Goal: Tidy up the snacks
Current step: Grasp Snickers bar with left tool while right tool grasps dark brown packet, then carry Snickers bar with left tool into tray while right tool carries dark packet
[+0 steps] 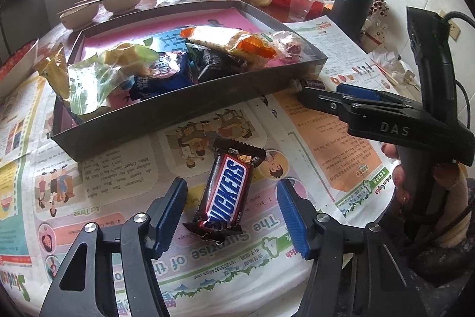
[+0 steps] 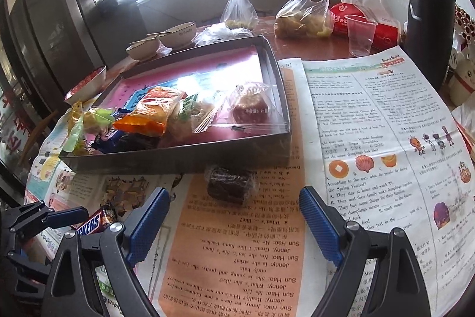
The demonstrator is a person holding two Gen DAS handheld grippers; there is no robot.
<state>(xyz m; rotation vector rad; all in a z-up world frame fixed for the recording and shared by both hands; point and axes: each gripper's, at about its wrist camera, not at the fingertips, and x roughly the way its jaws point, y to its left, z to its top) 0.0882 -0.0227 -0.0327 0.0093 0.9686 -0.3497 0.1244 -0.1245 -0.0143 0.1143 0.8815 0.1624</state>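
Left view: your left tongs (image 1: 231, 216) stand released, blue pads either side of the chocolate bar (image 1: 227, 187), not touching. It is light, firm and slick-wrapped; grip mid-length across its width. Its long axis runs away from you toward the tray (image 1: 178, 112).

Right view: your right tongs (image 2: 234, 223) stand released; a dark wrapped cake (image 2: 230, 181), soft, lies just ahead.
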